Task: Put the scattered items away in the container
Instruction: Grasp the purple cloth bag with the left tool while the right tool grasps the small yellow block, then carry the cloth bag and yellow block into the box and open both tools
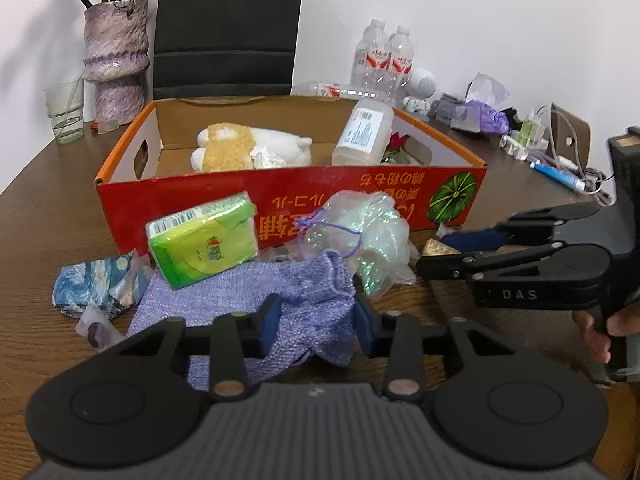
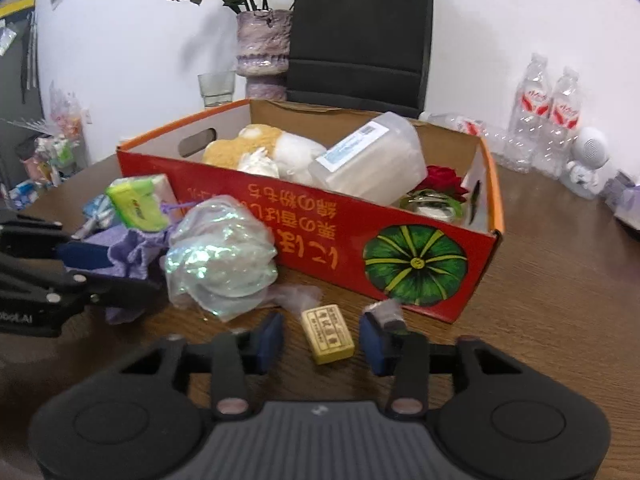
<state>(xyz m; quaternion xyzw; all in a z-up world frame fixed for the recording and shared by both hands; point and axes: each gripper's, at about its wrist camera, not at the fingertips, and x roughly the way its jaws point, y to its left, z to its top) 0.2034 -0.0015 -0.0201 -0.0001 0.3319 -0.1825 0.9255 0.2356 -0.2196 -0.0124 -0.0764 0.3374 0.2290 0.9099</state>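
Observation:
A red cardboard box (image 1: 360,196) stands on the brown table and holds a plush toy (image 1: 248,148), a clear plastic jar (image 1: 364,132) and a red rose (image 2: 442,178). In front of it lie a green tissue pack (image 1: 204,240), an iridescent mesh pouch (image 1: 360,236), a blue patterned packet (image 1: 92,284) and a purple woven pouch (image 1: 316,300). My left gripper (image 1: 316,322) is shut on a bunched part of the purple pouch. A small yellow block (image 2: 328,334) lies between the pads of my right gripper (image 2: 322,338), which stands open with a gap on each side.
Behind the box stand a purple vase (image 1: 116,60) with dried flowers, a glass (image 1: 66,110) and a black bag (image 1: 228,28). Water bottles (image 1: 382,60), a white figure (image 1: 420,88) and small clutter line the back right. A small dark wrapped piece (image 2: 386,312) lies by my right pad.

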